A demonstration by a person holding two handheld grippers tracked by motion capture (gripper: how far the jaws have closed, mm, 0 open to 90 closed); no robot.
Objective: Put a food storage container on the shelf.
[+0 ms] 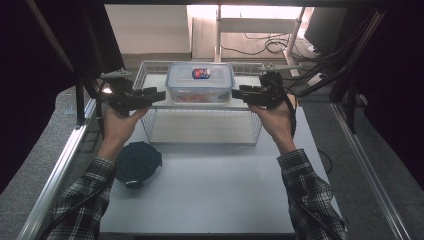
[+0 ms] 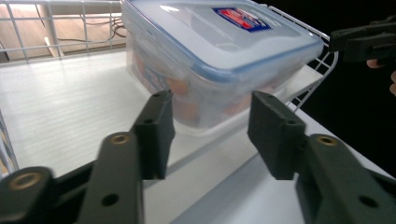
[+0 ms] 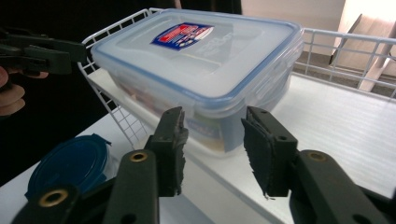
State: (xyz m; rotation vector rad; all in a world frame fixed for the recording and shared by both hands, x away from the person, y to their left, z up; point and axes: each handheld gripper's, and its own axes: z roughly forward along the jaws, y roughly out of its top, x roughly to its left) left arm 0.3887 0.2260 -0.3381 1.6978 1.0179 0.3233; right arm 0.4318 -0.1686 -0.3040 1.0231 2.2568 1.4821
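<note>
Lab-style recording rig: dark curtains, metal frame rails, loose floor cables, white worktable.

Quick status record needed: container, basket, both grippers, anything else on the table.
container: clear lidded food box, blue seal, red-blue label, orange contents, on the shelf of the basket
basket: white wire basket, at table's far side
left gripper: open, at box's left end, not touching
right gripper: open, at box's right end, not touching
other: round dark-blue lidded container, near left forearm
</note>
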